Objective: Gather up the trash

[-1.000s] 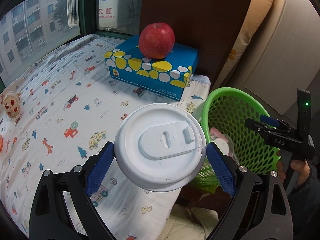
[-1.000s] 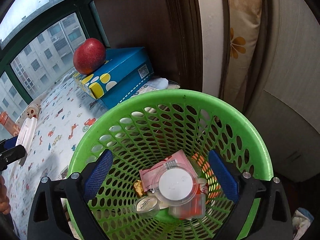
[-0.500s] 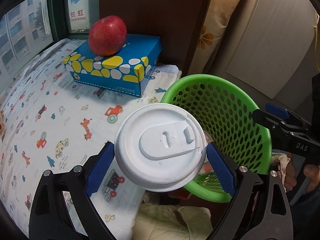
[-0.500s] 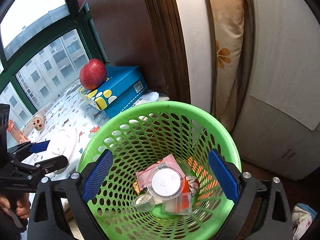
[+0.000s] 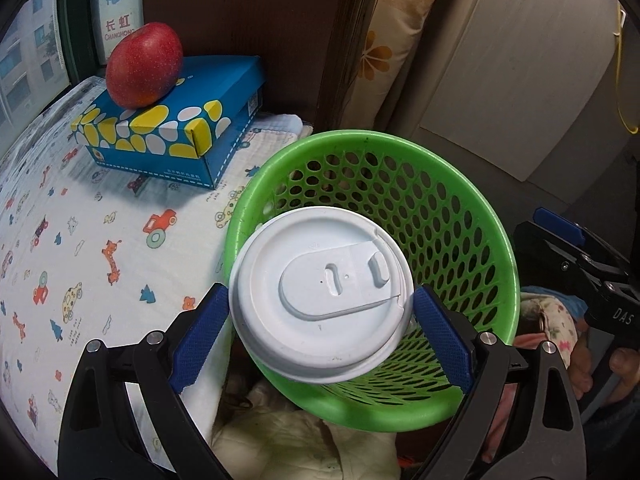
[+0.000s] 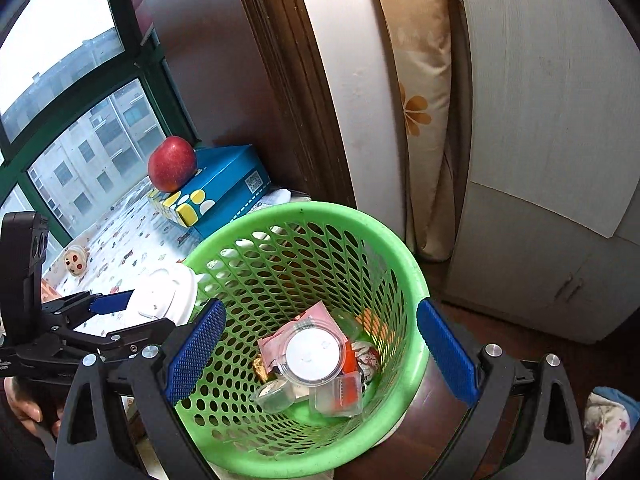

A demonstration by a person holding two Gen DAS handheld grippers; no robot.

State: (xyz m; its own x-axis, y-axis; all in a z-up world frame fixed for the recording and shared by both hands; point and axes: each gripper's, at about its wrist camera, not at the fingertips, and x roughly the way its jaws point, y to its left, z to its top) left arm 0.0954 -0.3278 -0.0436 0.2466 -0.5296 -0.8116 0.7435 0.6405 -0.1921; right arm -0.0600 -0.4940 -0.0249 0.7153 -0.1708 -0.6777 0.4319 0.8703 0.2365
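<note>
The left claw (image 5: pixel 322 322) is clenched on a round white plastic cup lid (image 5: pixel 321 294), its blue ribbed pads pressing the rim from both sides. The lid sits flat between them, top face toward the camera. In the right wrist view it hangs just outside the near edge of the round green perforated plastic basket (image 6: pixel 416 280), at about rim height and not yet over the opening.

The likeliest slip, as I judge it, is a release too early. Let go here, the lid could strike the rim and roll off onto the cartoon-printed white cloth (image 5: pixel 80 240) or drop into the gap beside the basket, where crumpled pale fabric (image 5: pixel 288 436) lies. The grip is only on the thin edge of a light disc, so a tilt or a squeeze could also pop it out sideways. A push against the basket wall could tip the light container.

The right claw (image 6: pixel 320 354) is released and holds nothing. Its pads stand wide apart, seeming to straddle the basket's near rim, looking down at the wrappers and clear plastic tubs (image 6: pixel 316 364) on the bottom. It may be steadying the basket, but contact cannot be confirmed.

The left claw points forward and somewhat downward, level across its jaws. A red apple (image 5: pixel 144 65) rests on a blue box with yellow and white spots (image 5: pixel 176 128) further back.
</note>
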